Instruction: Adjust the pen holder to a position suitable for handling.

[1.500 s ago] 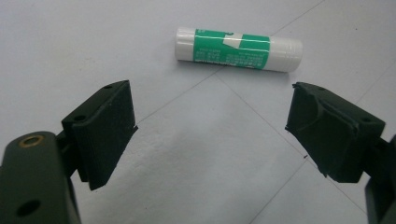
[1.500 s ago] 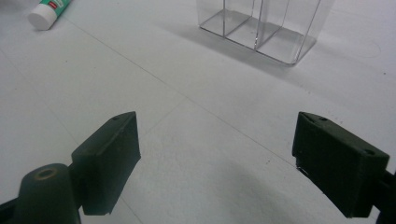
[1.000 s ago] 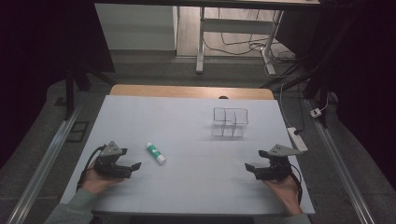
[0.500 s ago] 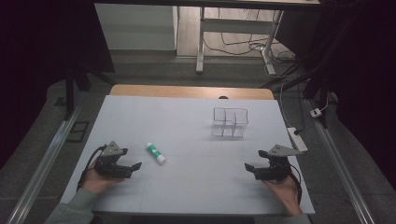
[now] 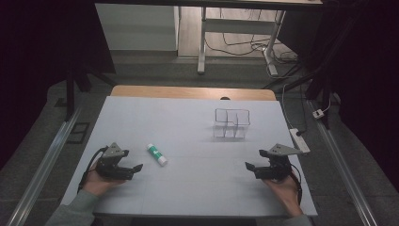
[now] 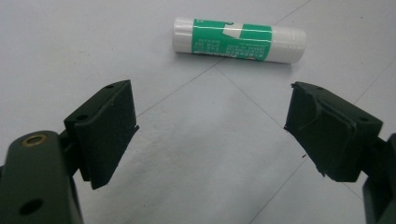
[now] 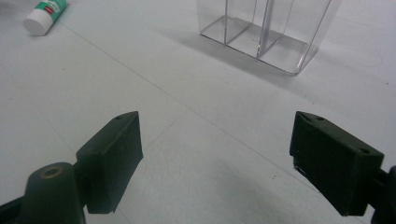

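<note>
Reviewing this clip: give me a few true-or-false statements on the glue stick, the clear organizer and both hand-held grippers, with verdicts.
1. The glue stick lies flat on the table. True.
2. The left hand-held gripper is clamped on the glue stick. False: its jaws are open, and the stick lies ahead of them, untouched.
3. The clear organizer has something in it. False: its compartments are empty.
4. The right hand-held gripper is open and holds nothing. True.
5. The glue stick is closer to the right hand-held gripper. False: it lies near the left one.
</note>
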Demonstrator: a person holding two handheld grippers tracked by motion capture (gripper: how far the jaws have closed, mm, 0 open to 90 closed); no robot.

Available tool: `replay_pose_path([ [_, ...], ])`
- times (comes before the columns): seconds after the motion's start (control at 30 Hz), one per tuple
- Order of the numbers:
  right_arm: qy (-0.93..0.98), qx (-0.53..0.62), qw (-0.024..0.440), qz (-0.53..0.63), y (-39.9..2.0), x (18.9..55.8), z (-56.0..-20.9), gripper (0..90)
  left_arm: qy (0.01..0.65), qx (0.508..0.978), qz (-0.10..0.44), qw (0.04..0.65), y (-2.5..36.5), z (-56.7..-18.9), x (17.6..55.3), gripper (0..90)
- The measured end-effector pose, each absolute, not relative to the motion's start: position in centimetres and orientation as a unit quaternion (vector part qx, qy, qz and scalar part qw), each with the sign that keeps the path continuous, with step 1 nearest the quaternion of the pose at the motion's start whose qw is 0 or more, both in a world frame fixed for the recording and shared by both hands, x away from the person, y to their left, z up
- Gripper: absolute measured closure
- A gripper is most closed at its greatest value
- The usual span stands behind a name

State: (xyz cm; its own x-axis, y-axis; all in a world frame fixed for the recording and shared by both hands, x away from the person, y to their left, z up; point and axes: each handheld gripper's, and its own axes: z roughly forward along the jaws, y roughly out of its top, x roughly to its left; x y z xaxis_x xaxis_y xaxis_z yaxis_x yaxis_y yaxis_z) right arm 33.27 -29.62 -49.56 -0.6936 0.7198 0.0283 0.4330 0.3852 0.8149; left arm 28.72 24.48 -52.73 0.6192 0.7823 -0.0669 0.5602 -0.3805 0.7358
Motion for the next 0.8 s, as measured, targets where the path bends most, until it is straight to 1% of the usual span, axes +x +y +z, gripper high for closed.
replay_pose_path([
  [0.53, 0.814, 0.367, 0.170, 0.416, -28.7, 34.8, -49.3, 20.7, 0.414, 0.818, 0.149, 0.371, 24.5, -52.8, 28.7, 16.0],
  [0.8, 0.812, 0.377, 0.179, 0.408, -28.2, 36.0, -49.2, 23.1, 0.413, 0.820, 0.147, 0.369, 24.5, -52.9, 28.8, 16.0],
])
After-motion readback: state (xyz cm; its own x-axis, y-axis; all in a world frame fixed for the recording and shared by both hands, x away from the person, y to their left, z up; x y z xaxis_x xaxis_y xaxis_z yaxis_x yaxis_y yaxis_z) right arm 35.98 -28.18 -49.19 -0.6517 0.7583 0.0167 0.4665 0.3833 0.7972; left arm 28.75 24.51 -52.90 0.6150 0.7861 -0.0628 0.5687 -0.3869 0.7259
